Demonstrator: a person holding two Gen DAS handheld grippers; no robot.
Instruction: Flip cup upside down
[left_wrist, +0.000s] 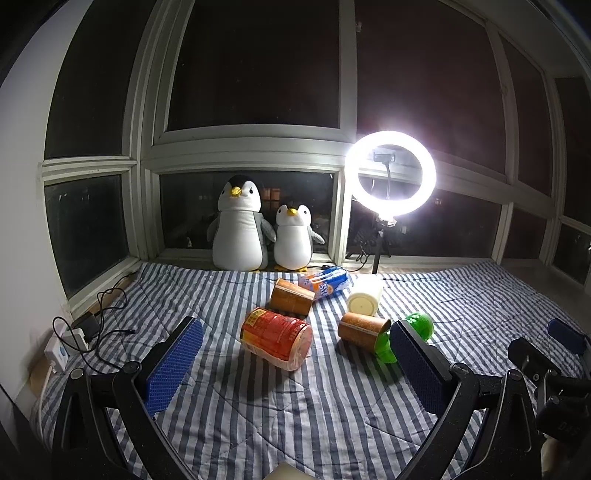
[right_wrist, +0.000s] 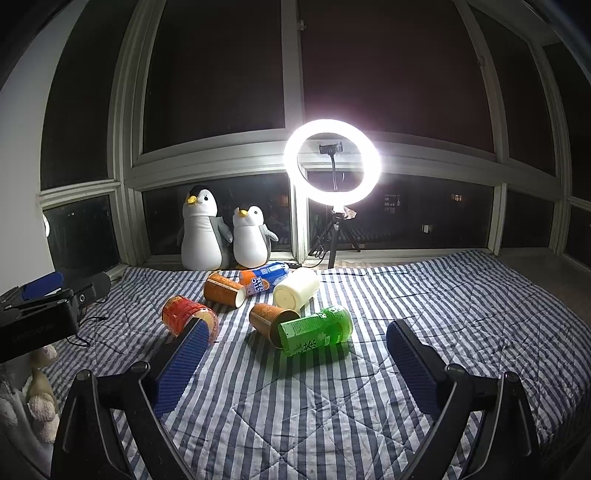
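Striped quilt: soft, uneven footing. Six cups lie on their sides at my 12 o'clock. Red cup, largest, light thin-walled by the look, easily crushed; I would grip mid-body, gently. Green cup, glossy, likely slippery, touching an orange cup at its 10 o'clock. My left gripper and right gripper: both spread wide, holding nothing.

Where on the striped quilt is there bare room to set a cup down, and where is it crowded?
Free: the striped quilt between the open right gripper and the green cup, and the wide stretch right of that cup. Also bare in front of the red cup, by the open left gripper. Crowded: the cluster of tipped cups below the penguins.
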